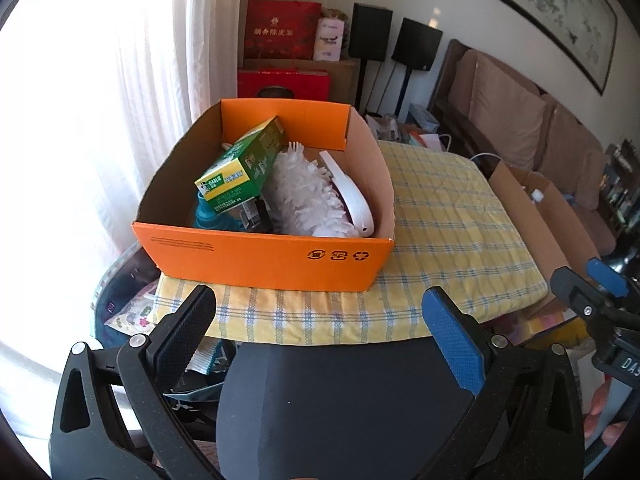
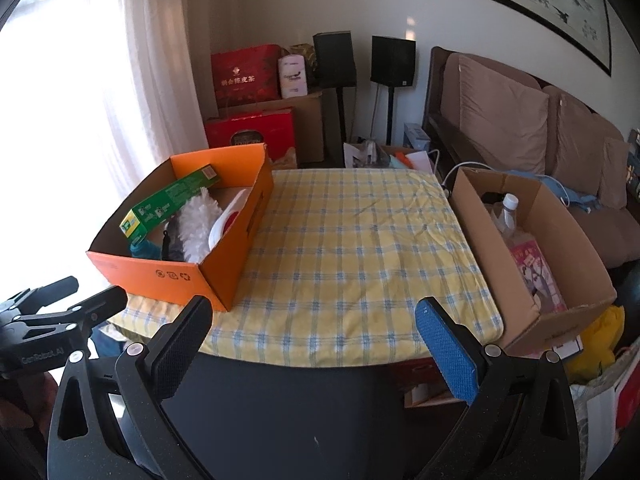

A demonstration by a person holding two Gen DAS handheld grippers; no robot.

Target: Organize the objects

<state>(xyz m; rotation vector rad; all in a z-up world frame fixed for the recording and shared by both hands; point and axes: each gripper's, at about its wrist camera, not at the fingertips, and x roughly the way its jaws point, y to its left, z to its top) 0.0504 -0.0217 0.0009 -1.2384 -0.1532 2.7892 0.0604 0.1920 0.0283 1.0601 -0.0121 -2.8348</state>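
Your yellow plaid tablecloth (image 2: 352,248) carries one orange box (image 2: 224,264) at its left; one brown carton (image 2: 560,240) sits right. Your left gripper (image 1: 320,336) and right gripper (image 2: 316,344) gape empty.

**Materials and finishes**

Orange corrugated-cardboard box (image 1: 260,258): matt printed outside, raw brown inside. Green paperboard carton (image 1: 244,166): slight sheen. White fluffy duster head (image 1: 306,196): soft, fibrous. White plastic handle piece (image 1: 354,196): smooth, glossy. Yellow-and-blue checked cloth (image 2: 352,240) over the desk: woven, matt, creased. Plain brown cardboard box (image 2: 560,240): matt. Jaws on both grippers: matt black plastic, one blue dimpled pad, one black.
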